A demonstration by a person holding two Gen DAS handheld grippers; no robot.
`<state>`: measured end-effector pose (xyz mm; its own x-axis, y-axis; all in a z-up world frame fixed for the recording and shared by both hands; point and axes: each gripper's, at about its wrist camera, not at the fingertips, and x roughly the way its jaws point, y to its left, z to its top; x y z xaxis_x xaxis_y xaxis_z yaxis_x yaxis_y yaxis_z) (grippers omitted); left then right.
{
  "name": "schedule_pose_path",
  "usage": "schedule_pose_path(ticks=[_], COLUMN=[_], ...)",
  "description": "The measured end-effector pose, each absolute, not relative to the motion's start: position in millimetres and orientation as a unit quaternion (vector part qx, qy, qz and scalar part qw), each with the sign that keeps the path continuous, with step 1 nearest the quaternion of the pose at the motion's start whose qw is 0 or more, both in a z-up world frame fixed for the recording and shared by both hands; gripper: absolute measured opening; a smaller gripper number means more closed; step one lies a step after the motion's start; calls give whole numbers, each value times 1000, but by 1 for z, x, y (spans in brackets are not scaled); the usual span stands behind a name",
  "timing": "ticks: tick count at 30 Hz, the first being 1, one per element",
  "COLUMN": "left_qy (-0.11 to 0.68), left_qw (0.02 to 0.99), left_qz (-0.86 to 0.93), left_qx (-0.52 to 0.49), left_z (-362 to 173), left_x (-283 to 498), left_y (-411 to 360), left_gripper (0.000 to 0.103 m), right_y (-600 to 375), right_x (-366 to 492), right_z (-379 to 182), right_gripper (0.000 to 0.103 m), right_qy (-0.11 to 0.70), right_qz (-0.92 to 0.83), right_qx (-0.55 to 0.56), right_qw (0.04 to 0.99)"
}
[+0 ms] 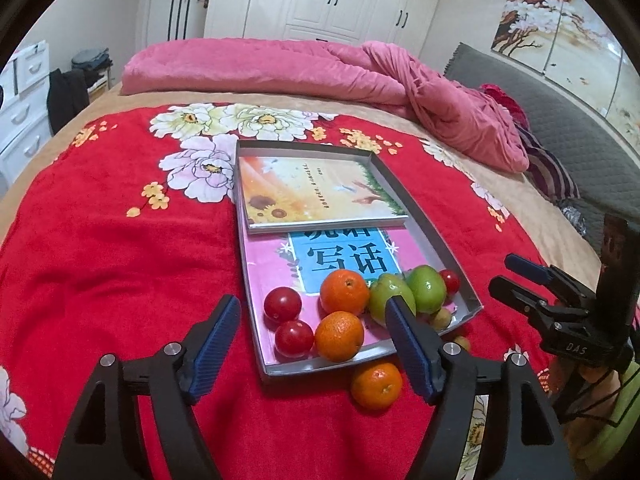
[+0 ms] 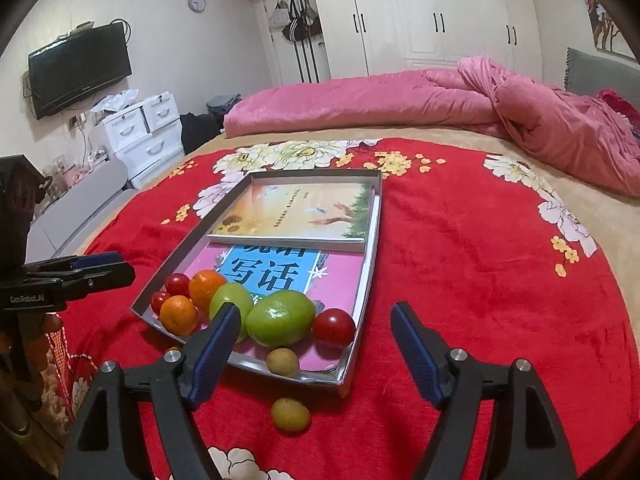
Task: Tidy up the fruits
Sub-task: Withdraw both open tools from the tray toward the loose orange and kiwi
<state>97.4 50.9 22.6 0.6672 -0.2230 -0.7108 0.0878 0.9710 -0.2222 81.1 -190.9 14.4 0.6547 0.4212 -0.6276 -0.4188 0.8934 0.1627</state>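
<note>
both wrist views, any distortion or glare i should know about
Left wrist view: fisheye bends the shallow grey cardboard tray and bed edge, corners vignetted black. Right wrist view: same curvature, a small glare spot on the large green round fruit; both slightly soft.

Home bedroom, bed [image 2: 460, 240], wardrobe [image 2: 432, 16], wall television [image 2: 80, 68]

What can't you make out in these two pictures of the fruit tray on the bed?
- Lower book: the sunflower book covers its top, so the title is cut in both views.
- Green fruit: in the left wrist view, partly behind the left hand-held gripper finger.
- Orange outside the tray: in the right wrist view, almost hidden behind the right hand-held gripper finger.
- Small text on the sunflower book: too small to read.
</note>
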Motion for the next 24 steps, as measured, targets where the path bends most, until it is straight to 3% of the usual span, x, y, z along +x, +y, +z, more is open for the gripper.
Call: schedule_pose_path(ticks=[24], left_qy=[392], left_qw=[911], left_qz=[-107], left_qx=[-68], left_z=[32], left_x=[76], left_y=[35], left_gripper=[77], right_y=[-194], right_x=[58], right_z=[27], right_gripper=[80], right_qy=[333], right_qz=[225], right_qx=[-13], right_qw=[916])
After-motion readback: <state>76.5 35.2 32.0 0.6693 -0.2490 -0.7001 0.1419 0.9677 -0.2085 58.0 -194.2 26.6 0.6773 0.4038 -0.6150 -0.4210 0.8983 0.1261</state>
